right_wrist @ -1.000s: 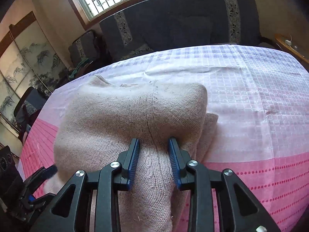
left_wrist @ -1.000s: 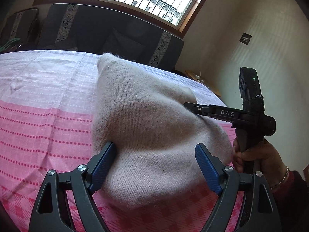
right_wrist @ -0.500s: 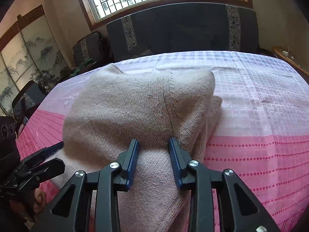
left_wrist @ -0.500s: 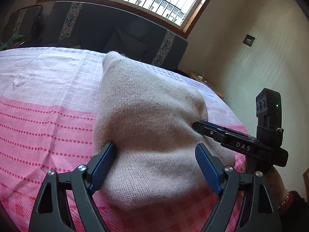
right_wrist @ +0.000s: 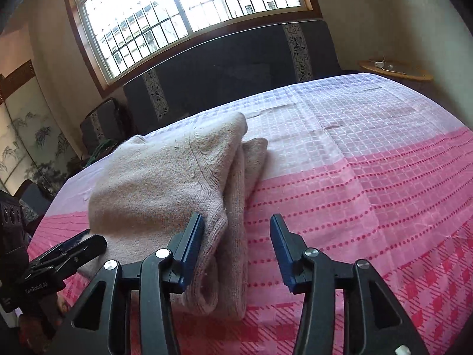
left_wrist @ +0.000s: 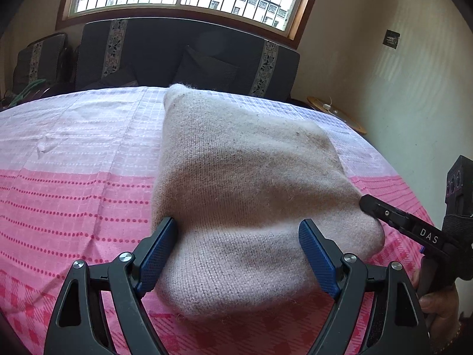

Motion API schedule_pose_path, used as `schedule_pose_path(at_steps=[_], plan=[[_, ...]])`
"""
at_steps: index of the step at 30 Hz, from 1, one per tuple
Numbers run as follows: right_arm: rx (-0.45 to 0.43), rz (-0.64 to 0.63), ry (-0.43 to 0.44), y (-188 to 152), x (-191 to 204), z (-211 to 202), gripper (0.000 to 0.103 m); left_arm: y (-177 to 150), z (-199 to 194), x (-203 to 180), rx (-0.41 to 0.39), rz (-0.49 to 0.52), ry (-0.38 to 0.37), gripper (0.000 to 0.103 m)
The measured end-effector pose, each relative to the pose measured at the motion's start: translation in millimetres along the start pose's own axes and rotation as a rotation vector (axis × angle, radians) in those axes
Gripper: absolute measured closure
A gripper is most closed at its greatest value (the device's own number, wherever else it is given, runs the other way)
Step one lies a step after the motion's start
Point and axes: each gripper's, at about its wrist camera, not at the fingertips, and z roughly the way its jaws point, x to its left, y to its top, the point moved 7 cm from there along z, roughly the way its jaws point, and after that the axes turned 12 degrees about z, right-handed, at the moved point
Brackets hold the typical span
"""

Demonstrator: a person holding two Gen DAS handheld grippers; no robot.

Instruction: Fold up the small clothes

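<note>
— Wool, soft and light: one folded beige knitted sweater [left_wrist: 251, 195] lies on the pink-and-white checked bedspread [left_wrist: 74, 183]. How will it handle?

— Limp and fuzzy, likely to sag and cling; best taken at the thick folded near edge. At left, the left gripper [left_wrist: 236, 251] stands wide astride that edge, not pinching. At right, the right gripper [right_wrist: 236, 248] is opening, the layered side between its fingers, unpressed.

— Count?

— One sweater, two grippers.
</note>
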Motion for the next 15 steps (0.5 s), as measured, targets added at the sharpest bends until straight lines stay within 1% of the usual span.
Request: schedule_pose_path(at_steps=[2, 3, 4, 8, 12, 14, 15], plan=[[-0.037, 0.021, -0.003, -0.1, -3.6, -7.3, 0.053, 0.0, -0.3, 0.3, 0.000, 0.007, 0.021, 0.019], [-0.042, 0.027, -0.008, -0.5, -5.0, -8.7, 0.046, 0.1, -0.7, 0.7, 0.000, 0.009, 0.030, 0.019], [-0.045, 0.030, -0.014, -0.2, -6.1, -8.9, 0.044, 0.0, -1.4, 1.8, 0.000, 0.010, 0.038, 0.019], [-0.046, 0.019, -0.031, 2.4, -4.8, -7.6, 0.043, 0.0, -1.8, 2.1, 0.003, 0.017, 0.061, 0.019], [-0.047, -0.019, -0.041, 5.4, 2.1, -5.7, 0.036, -1.7, -3.2, 2.8, 0.003, 0.017, 0.081, 0.019], [-0.053, -0.022, -0.042, 5.5, 2.7, -7.5, 0.032, -2.1, -4.1, 7.6, 0.005, 0.003, 0.114, 0.013], [-0.055, -0.021, -0.038, 5.6, 2.8, -8.0, 0.030, -3.1, -6.3, 12.2, 0.002, -0.016, 0.132, 0.013]])
